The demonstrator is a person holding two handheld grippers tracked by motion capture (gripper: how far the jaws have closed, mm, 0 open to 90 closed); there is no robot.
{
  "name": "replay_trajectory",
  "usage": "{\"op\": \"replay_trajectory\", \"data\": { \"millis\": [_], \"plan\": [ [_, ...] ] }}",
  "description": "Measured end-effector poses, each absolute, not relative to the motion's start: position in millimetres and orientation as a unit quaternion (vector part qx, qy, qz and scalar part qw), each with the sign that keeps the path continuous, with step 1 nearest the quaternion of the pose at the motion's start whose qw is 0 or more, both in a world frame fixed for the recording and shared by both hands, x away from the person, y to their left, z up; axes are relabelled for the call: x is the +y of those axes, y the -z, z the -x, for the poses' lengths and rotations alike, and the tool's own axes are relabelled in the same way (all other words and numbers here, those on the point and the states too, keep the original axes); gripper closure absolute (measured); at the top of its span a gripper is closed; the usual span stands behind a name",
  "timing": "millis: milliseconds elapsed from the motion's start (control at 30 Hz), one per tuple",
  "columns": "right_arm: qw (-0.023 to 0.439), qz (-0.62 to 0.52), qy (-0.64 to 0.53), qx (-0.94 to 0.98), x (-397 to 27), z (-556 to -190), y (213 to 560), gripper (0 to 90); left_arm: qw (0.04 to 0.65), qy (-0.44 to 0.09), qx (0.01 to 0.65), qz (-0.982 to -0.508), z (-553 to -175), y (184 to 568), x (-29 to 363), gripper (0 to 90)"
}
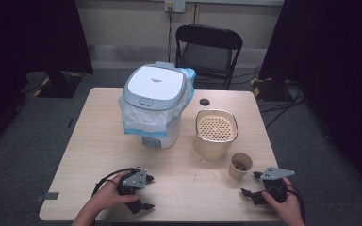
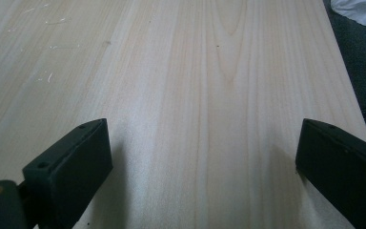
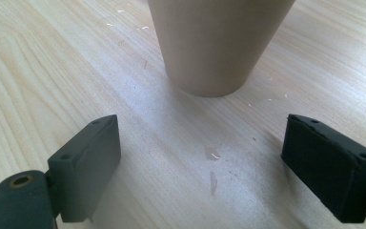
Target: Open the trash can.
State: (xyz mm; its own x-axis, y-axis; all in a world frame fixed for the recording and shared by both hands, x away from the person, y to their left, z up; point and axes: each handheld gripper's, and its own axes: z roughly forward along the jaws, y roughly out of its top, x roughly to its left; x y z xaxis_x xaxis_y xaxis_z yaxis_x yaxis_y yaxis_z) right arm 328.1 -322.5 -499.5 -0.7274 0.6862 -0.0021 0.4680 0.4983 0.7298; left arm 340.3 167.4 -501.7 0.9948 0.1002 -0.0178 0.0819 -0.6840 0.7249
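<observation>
- Right gripper gapes empty, paper cup at its eleven o'clock: approach step.
- Left gripper open, idle.
- Next: advance, straddle cup, close.

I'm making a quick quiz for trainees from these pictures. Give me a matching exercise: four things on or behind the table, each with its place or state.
1. paper cup
2. bin
3. strainer pot
4. chair

A. lid shut, lined with a bag
B. behind the table
C. nearest the right tongs
D. holed insert on top

Pairs: 1-C, 2-A, 3-D, 4-B
</observation>
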Motion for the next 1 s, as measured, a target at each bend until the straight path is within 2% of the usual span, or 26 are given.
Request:
{"op": "replay_trajectory", "data": {
  "millis": [133,233,533,1000],
  "plan": [
    [0.148,-0.338,-0.369,0.853,-322.4,-328.1,499.5,12.3,0.4,-0.015,0.062,-0.914,-341.1,500.9,169.6,8.3],
    [0.147,-0.339,-0.369,0.853,-322.4,-328.0,499.4,12.3,0.395,-0.012,0.076,-0.915,-342.6,497.4,171.7,16.4],
    [0.147,-0.338,-0.37,0.853,-322.3,-328.1,499.6,12.3,0.423,-0.018,0.138,-0.895,-345.1,469.8,183.2,16.0],
    [0.147,-0.337,-0.37,0.853,-322.3,-328.2,499.7,12.2,0.429,-0.016,0.181,-0.885,-352.7,416.6,192.7,15.9]
  ]
}}
